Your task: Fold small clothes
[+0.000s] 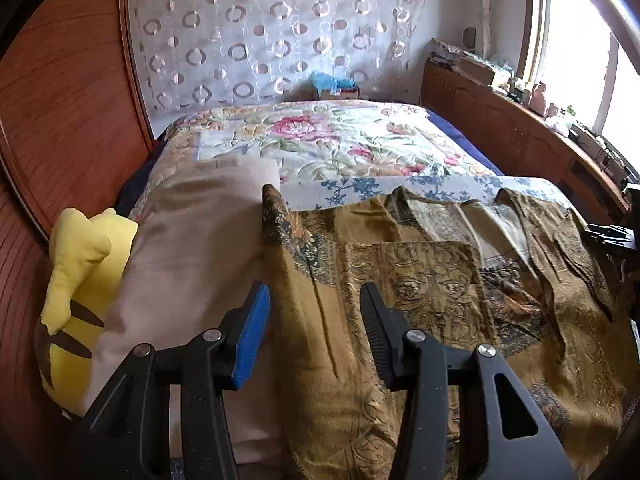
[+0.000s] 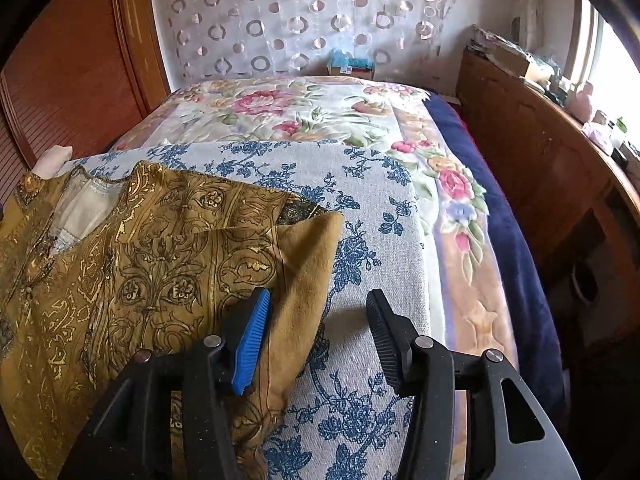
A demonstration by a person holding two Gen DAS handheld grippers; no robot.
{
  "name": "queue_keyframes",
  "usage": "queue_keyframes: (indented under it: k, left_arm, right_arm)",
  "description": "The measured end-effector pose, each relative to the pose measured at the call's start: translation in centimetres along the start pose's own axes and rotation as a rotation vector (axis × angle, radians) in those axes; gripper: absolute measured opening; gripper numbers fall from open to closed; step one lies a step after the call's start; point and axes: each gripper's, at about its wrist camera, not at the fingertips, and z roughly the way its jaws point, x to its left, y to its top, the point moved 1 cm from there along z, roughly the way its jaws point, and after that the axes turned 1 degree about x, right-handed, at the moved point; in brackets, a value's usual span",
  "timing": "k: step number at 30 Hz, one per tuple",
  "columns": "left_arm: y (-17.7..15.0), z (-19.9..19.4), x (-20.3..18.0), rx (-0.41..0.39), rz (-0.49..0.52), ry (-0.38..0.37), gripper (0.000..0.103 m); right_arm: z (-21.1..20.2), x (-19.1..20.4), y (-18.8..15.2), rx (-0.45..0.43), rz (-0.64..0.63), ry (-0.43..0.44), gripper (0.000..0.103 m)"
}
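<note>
Bedspread (image 2: 304, 112) lies partly hidden under mustard garment (image 2: 132, 264).

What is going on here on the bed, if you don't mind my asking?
A person with tongs in each hand is folding a mustard patterned garment spread on a blue-flowered cloth over the bed. Both the left tongs and the right tongs stand open, holding nothing. The left hovers over the garment's left side, the right over its folded right edge. A yellow plush toy lies beside a pale pillow.
</note>
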Motion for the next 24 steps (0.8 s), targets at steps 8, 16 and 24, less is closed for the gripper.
queue_keyframes:
  k: [8,16,24]
  left_arm:
    - [1.0,2.0,0.6,0.038,-0.008,0.024,0.049]
    - [1.2,3.4,0.9,0.07,-0.01,0.04,0.049]
    - [1.0,3.1,0.8,0.055,-0.001,0.024,0.021]
  right_arm:
    - [0.2,0.2,-0.6,-0.013,0.001,0.001,0.052]
    - [0.2,0.3,-0.6,-0.012,0.0,-0.003,0.052]
    - [0.2,0.3,-0.6,-0.013,0.0,-0.004,0.052]
